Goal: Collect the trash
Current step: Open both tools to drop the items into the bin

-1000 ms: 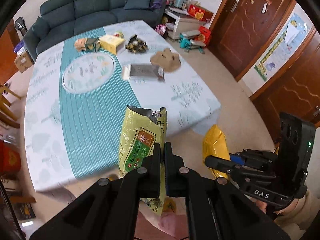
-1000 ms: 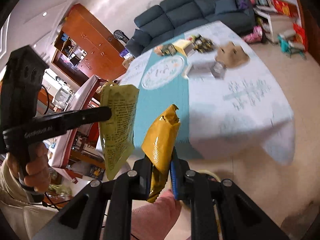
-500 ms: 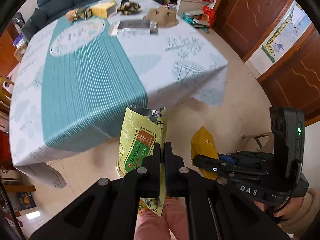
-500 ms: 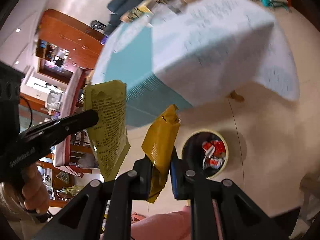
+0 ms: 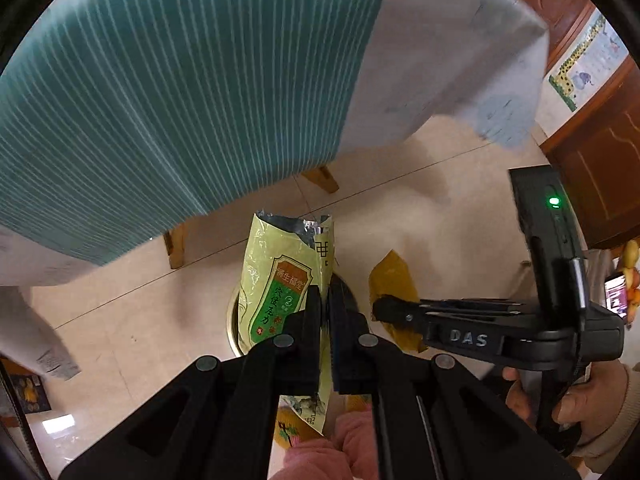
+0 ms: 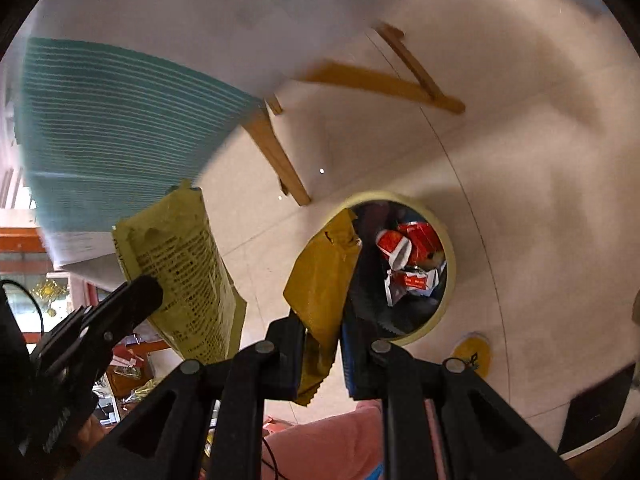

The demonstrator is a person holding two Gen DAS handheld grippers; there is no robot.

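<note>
My left tongs (image 5: 325, 300) are pinched shut on a pale green snack bag (image 5: 286, 272) printed with Chinese characters I cannot read and a circled "2"; its long axis runs toward twelve o'clock, torn silver mouth uppermost. At three o'clock in that view, my right tongs (image 5: 378, 307) show "DAS" in white on their side, a green light glowing on the body, my right hand (image 5: 580, 408) wrapped round the handle. Those right tongs (image 6: 322, 344) are clamped on a mustard yellow wrapper (image 6: 320, 276) that leans toward one o'clock, its top overlapping the rim of a round bin (image 6: 450, 264). Only the right view looks into the bin, where red and white packets (image 6: 412, 256) lie; the left view shows just a sliver of the bin behind the green bag. The striped tablecloth (image 5: 172, 80) hangs overhead.
</note>
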